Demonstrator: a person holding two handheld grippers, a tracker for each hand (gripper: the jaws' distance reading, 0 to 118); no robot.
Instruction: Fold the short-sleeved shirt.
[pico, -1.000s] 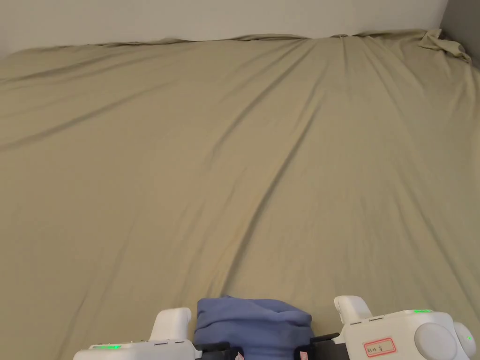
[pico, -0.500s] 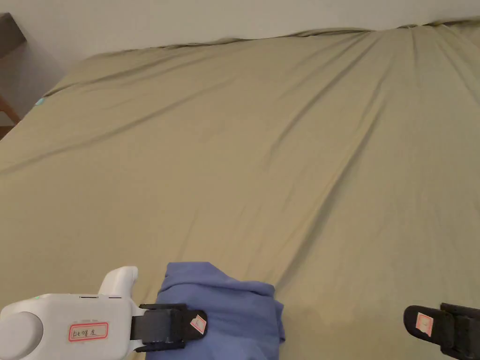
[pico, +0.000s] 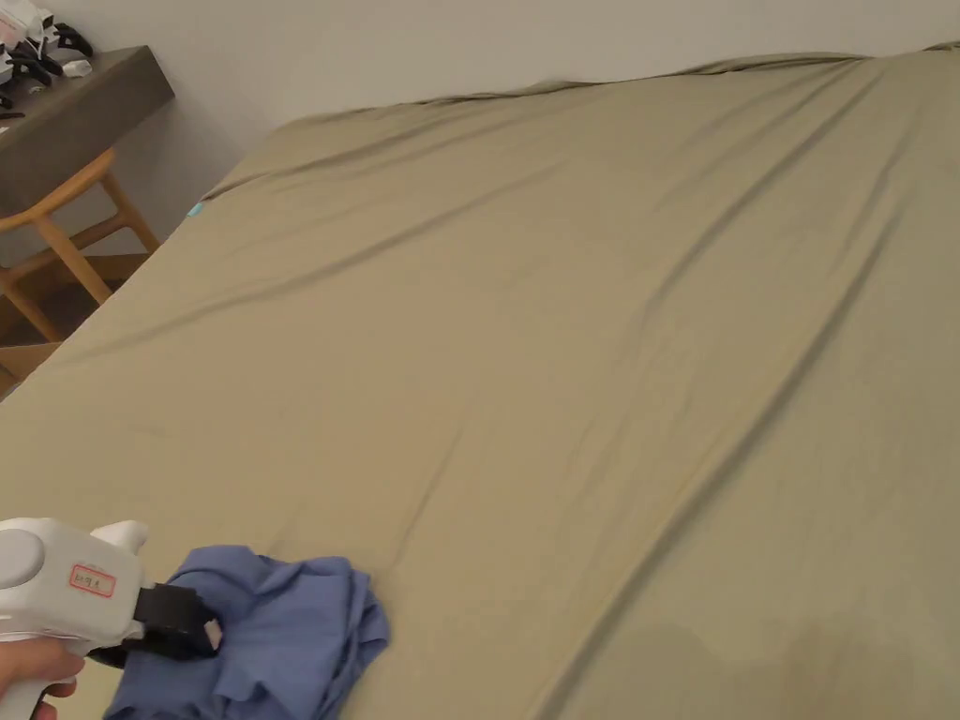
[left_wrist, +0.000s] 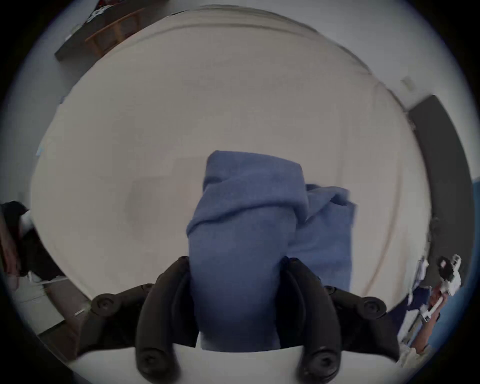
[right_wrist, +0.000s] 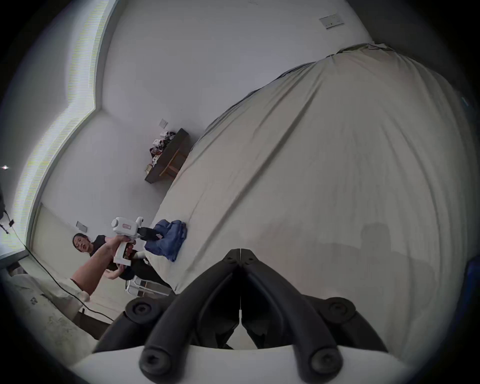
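Jaws first: the left gripper (pico: 192, 626) has both jaws pressed onto a thick bunch of the blue short-sleeved cotton shirt (pico: 281, 628), clear in the left gripper view where the cloth (left_wrist: 241, 233) fills the gap between them. The right gripper (right_wrist: 240, 256) has its jaws closed tip to tip on nothing, hovering over bare sheet.

What's changed: a second ago both grippers flanked the shirt at the near edge of the bed; half a second ago the right one was already off to the side, apart from the cloth. Now the shirt sits by the bed's near left corner, bunched and crumpled, carried by the left gripper alone. Some of that shift is just the head camera swinging left, so I wouldn't swear how far the shirt itself travelled. My read is the folding hasn't really begun, since the shirt is a lump, not laid flat. It'll need spreading out before any fold makes sense.

Around it: the wide olive-tan bed sheet (pico: 581, 356) has long diagonal wrinkles but plenty of room. Past the bed's left edge is a dark shelf on wooden legs (pico: 80, 122) with small clutter on top, well apart from the shirt. In the right gripper view another person (right_wrist: 85, 245) sits beyond the near left corner, behind the hand (right_wrist: 120, 241) holding the left gripper. Nothing's lying on the sheet to block spreading the shirt.
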